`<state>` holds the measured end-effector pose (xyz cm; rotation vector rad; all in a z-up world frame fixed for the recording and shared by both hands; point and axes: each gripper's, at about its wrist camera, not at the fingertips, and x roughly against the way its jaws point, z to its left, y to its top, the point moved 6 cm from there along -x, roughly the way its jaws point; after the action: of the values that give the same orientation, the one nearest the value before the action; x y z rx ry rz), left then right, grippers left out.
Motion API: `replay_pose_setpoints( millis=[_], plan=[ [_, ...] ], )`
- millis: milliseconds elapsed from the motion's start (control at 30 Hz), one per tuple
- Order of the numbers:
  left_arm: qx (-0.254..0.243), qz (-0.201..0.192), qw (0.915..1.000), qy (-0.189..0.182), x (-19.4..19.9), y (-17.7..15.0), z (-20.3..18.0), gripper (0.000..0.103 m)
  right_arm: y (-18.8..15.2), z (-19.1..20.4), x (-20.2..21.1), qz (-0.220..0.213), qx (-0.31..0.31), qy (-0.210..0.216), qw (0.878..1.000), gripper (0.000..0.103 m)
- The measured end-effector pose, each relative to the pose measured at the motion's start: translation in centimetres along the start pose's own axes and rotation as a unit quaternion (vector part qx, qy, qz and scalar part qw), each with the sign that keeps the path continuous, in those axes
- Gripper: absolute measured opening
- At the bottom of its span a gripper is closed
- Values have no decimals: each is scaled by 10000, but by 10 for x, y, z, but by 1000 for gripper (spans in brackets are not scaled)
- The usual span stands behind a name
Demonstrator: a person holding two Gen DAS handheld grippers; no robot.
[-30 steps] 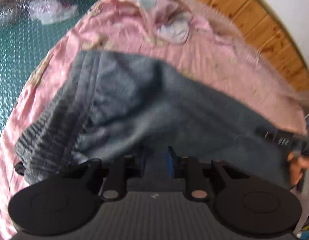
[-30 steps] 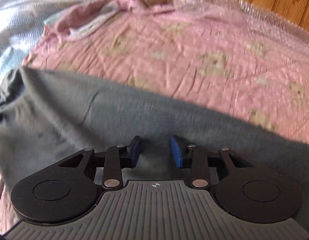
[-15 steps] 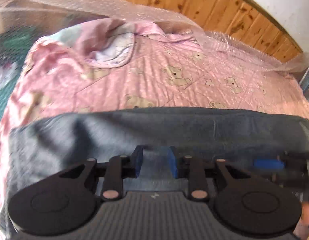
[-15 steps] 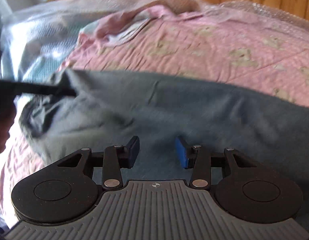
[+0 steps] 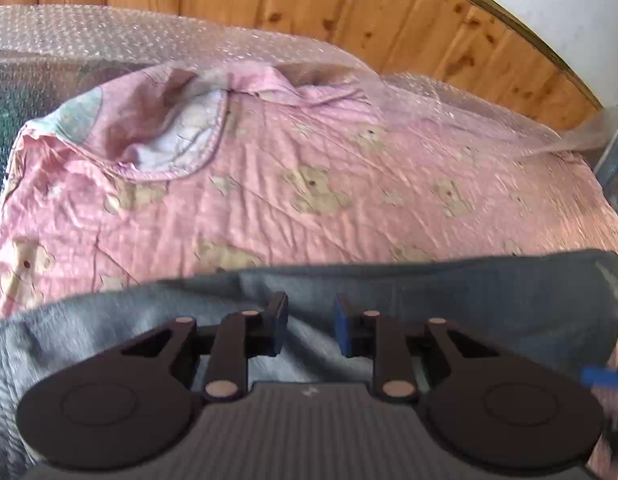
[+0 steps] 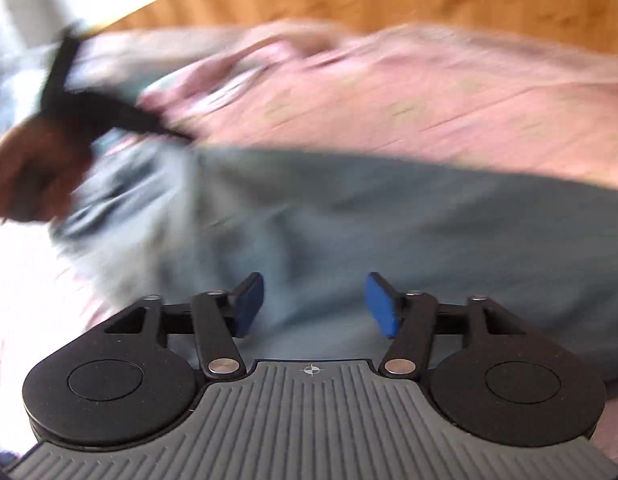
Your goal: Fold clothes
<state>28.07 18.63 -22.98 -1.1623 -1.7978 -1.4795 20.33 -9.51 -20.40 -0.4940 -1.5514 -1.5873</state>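
Observation:
A grey garment lies spread across the near part of a pink quilt on a bed. My left gripper is just above the garment's near edge, jaws a little apart, nothing held between them. In the blurred right wrist view the garment stretches left to right, and my right gripper is open above it, empty. The left gripper and the hand holding it show at that view's left. A blue pad of the right gripper shows at the left wrist view's right edge.
Bubble wrap covers the far side of the bed. A wooden panelled wall stands behind it. The quilt has a turned-back corner at the far left.
Both grippers have opened and let the garment go; it now lies flat on the quilt. The right gripper's jaws opened wider and it swings quickly, blurring its view.

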Motion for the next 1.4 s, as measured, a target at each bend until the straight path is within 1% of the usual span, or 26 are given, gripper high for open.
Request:
replay_pose_setpoints(
  millis=[100,167,200,233,267,367,400,433,500,567,600,667,700,767,800,833,900,933,967,1033,1133,1200,1233,1267,1333,1400],
  plan=[
    [-39,164,9997,151,-4,-29,1,24,3,-88,-13,38,-400,-994,9942,60],
    [-60,273,9993,262,-7,-49,2,23,-14,-145,-18,258,-607,-1496,9865,56],
    [-71,328,9989,318,-8,-58,3,17,-24,-169,-19,385,-683,-1695,9824,56],
    [-82,383,9985,373,-9,-68,4,17,-38,-188,-14,482,-776,-1756,9802,61],
    [-21,419,9980,466,-7,-71,6,14,-50,-206,-6,438,-1019,-1548,9817,65],
    [71,507,9938,986,6,-72,6,12,-75,-227,18,746,-969,-1261,9844,63],
    [23,486,9928,1090,11,-71,1,17,-77,-230,28,742,-909,-1189,9859,59],
    [-20,395,9940,1021,17,-69,-10,17,-71,-237,40,521,-905,-1257,9866,53],
    [-64,300,9969,720,23,-67,-37,22,-57,-253,64,76,-902,-1392,9861,53],
    [-210,393,9984,341,18,-73,-71,24,-32,-288,76,-408,-1049,-1621,9803,53],
    [-314,495,9980,252,13,-80,-87,24,-20,-308,73,-512,-1111,-1747,9770,53],
    [-454,771,9955,318,0,-99,-106,24,-1,-353,55,-515,-1227,-1960,9715,53],
    [-487,928,9937,388,-7,-110,-113,24,0,-378,42,-324,-1354,-2040,9690,52],
    [-548,835,9931,610,-9,-125,-119,24,2,-427,16,60,-1608,-2191,9623,40],
    [-487,841,9928,703,-7,-126,-119,24,2,-443,7,218,-1756,-2180,9598,19],
    [-414,860,9922,796,-5,-127,-119,24,5,-455,9,58,-1882,-2053,9604,14],
    [-139,928,9913,925,-5,-127,-117,24,11,-472,18,-264,-2310,-1617,9591,17],
    [-102,952,9905,989,-6,-126,-118,24,11,-475,30,-531,-2514,-1469,9552,24],
    [-119,979,9893,1078,-9,-125,-120,24,11,-478,42,-790,-2710,-1333,9500,39],
    [-158,1012,9869,1244,-13,-120,-125,25,6,-483,58,-1054,-2984,-1297,9397,49],
    [-112,1029,9852,1369,-16,-118,-126,25,1,-487,53,-945,-3017,-1002,9434,49],
    [-46,1035,9845,1418,-17,-117,-126,26,2,-485,39,-673,-2688,-917,9564,48],
    [-14,1038,9841,1443,-18,-117,-126,26,1,-484,33,-511,-2535,-923,9616,26],
    [19,1041,9837,1467,-18,-117,-126,26,-1,-484,30,-361,-2380,-1067,9647,12],
    [101,1064,9825,1524,-18,-116,-126,26,-6,-491,30,-322,-2412,-1266,9617,14],
    [198,1120,9804,1607,-18,-113,-128,26,-7,-489,38,-387,-2310,-1268,9639,29]
  ],
)
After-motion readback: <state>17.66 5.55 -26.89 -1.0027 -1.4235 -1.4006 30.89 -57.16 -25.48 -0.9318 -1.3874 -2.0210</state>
